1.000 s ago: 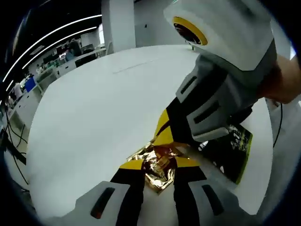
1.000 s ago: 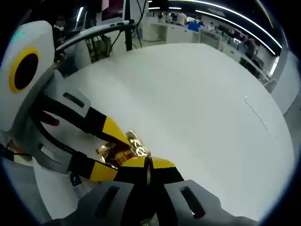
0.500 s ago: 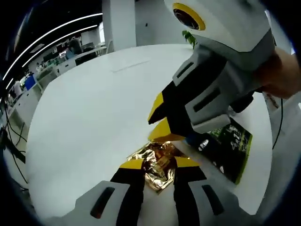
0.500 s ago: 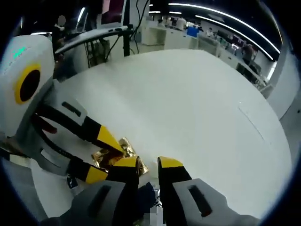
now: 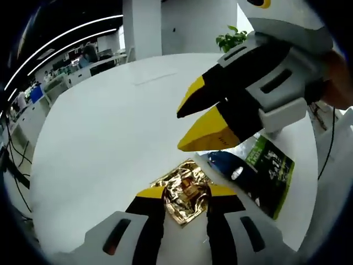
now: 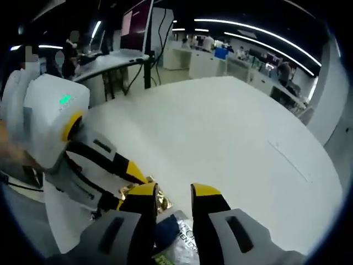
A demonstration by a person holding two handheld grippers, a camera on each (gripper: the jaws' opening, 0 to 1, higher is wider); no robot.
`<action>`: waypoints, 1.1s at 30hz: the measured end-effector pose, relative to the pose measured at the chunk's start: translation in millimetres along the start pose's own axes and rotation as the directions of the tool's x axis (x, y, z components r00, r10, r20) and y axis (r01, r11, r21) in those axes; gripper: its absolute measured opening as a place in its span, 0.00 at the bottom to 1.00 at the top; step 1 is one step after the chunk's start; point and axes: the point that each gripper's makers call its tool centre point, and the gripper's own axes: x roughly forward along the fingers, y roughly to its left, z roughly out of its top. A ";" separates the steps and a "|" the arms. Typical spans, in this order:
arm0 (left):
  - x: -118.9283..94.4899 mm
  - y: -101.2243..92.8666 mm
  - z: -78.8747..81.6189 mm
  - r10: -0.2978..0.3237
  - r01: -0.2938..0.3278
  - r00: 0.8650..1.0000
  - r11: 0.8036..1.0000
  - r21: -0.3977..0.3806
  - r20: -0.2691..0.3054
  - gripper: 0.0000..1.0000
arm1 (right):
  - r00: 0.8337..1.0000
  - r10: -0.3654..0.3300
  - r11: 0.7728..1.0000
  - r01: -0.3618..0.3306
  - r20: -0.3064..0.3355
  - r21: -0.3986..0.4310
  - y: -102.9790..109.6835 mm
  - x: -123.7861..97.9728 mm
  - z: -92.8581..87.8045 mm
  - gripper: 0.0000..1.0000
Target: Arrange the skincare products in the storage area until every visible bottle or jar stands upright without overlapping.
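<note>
White and broad, the round counter stretches away toward office desks and ceiling light strips at the far side of the room. Nearest in the left gripper view, the left gripper rests low over the counter, its yellow-tipped fingers pinching a crinkled gold foil packet between them. Just right of the packet lies a dark blue tube, flat on its side, resting against a green and black pouch. Above these hangs the right gripper, lifted clear of the counter, its fingers spread apart and holding nothing. In the right gripper view, the gold foil packet sits beside the left gripper's tips, and a silvery printed pack lies between the right gripper's open fingers. A potted plant stands at the counter's far edge.
</note>
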 end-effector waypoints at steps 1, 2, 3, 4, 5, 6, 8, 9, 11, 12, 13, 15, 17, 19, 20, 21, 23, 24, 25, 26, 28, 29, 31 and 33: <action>-1.3 1.8 1.3 0.003 -0.003 1.000 1.000 0.000 0.002 0.32 | 1.000 0.000 1.000 0.000 0.013 -0.004 1.4 -7.1 2.2 0.24; -2.5 2.2 2.2 0.004 -0.004 1.000 1.000 -0.003 0.005 0.32 | 1.000 -0.002 1.000 0.002 0.025 -0.007 1.3 -9.2 4.2 0.25; -3.9 2.4 3.6 0.003 -0.003 1.000 1.000 -0.005 0.007 0.32 | 0.999 0.000 1.000 0.000 0.039 -0.012 2.4 -13.3 6.6 0.25; -6.2 2.0 5.1 0.005 -0.005 1.000 1.000 -0.006 0.011 0.33 | 0.998 0.008 1.000 -0.006 0.062 -0.023 5.3 -20.4 10.3 0.27; -7.2 2.3 5.6 0.005 -0.005 1.000 1.000 -0.006 0.012 0.33 | 0.995 0.021 0.999 -0.018 0.093 -0.037 9.0 -25.7 14.9 0.29; -9.6 1.8 6.7 0.007 -0.007 1.000 1.000 -0.008 0.014 0.33 | 0.994 0.025 0.999 -0.020 0.110 -0.046 11.0 -28.3 16.8 0.32; -14.9 0.0 9.3 0.008 -0.008 1.000 1.000 -0.016 0.021 0.35 | 0.993 0.018 0.998 -0.012 0.120 -0.055 12.8 -36.9 16.8 0.38; -18.2 -1.8 11.6 0.009 -0.009 1.000 1.000 -0.021 0.026 0.35 | 0.990 0.026 0.998 -0.017 0.140 -0.069 15.7 -42.3 18.6 0.40; -21.6 -3.7 13.7 0.011 -0.010 0.999 0.999 -0.032 0.034 0.37 | 0.988 0.029 0.996 -0.017 0.150 -0.083 21.3 -52.3 17.7 0.45; -23.4 -4.9 14.5 0.012 -0.011 0.999 0.999 -0.034 0.037 0.38 | 0.987 0.034 0.996 -0.020 0.156 -0.091 24.5 -56.9 17.1 0.47; -30.4 -8.0 17.9 0.013 -0.012 0.999 0.999 -0.037 0.040 0.39 | 0.986 0.037 0.995 -0.022 0.160 -0.094 26.9 -60.9 16.3 0.49; -36.5 -12.5 19.2 0.013 -0.011 0.999 0.999 -0.044 0.044 0.41 | 0.984 0.042 0.995 -0.025 0.172 -0.101 32.3 -70.6 14.1 0.52; -37.7 -14.1 18.4 0.012 -0.010 0.999 0.999 -0.049 0.047 0.43 | 0.983 0.042 0.993 -0.021 0.181 -0.117 36.9 -79.3 11.1 0.55; -46.1 -18.3 20.0 0.010 -0.008 0.998 0.999 -0.053 0.055 0.44 | 0.979 0.046 0.991 -0.019 0.200 -0.135 40.9 -89.4 10.3 0.59; -49.1 -19.7 20.3 0.012 -0.009 0.998 0.998 -0.059 0.057 0.46 | 0.977 0.048 0.990 -0.020 0.208 -0.136 42.6 -93.7 10.1 0.61; -51.5 -19.2 19.7 0.012 -0.008 0.998 0.998 -0.066 0.060 0.47 | 0.975 0.049 0.990 -0.020 0.214 -0.138 44.2 -97.7 9.6 0.63; -55.1 -20.6 18.7 0.014 -0.009 0.998 0.997 -0.082 0.061 0.50 | 0.972 0.047 0.989 -0.014 0.228 -0.144 46.2 -105.7 7.9 0.67; -58.4 -23.0 18.2 0.013 -0.007 0.998 0.996 -0.088 0.062 0.52 | 0.970 0.044 0.989 -0.008 0.238 -0.148 47.8 -112.5 6.2 0.70; -62.0 -25.0 18.2 0.014 -0.008 0.998 0.996 -0.092 0.065 0.53 | 0.969 0.042 0.989 -0.005 0.244 -0.149 49.6 -119.6 4.2 0.71; -64.4 -26.8 17.8 0.015 -0.009 0.998 0.996 -0.094 0.066 0.54 | 0.967 0.042 0.989 -0.004 0.250 -0.149 51.0 -124.7 3.0 0.73; -69.9 -31.0 15.1 0.015 -0.009 0.998 0.995 -0.101 0.066 0.57 | 0.965 0.032 0.989 0.007 0.260 -0.148 52.1 -134.5 -2.2 0.76; -71.9 -31.2 13.5 0.016 -0.009 0.998 0.994 -0.107 0.066 0.59 | 0.964 0.030 0.989 0.009 0.264 -0.147 52.1 -138.6 -4.4 0.77; -78.3 -36.0 10.9 0.019 -0.010 0.997 0.993 -0.118 0.069 0.62 | 0.962 0.013 0.990 0.026 0.273 -0.136 50.0 -148.2 -10.4 0.80; -84.8 -39.6 8.3 0.026 -0.017 0.997 0.992 -0.125 0.071 0.65 | 0.959 -0.007 0.993 0.039 0.282 -0.109 46.4 -159.9 -16.8 0.84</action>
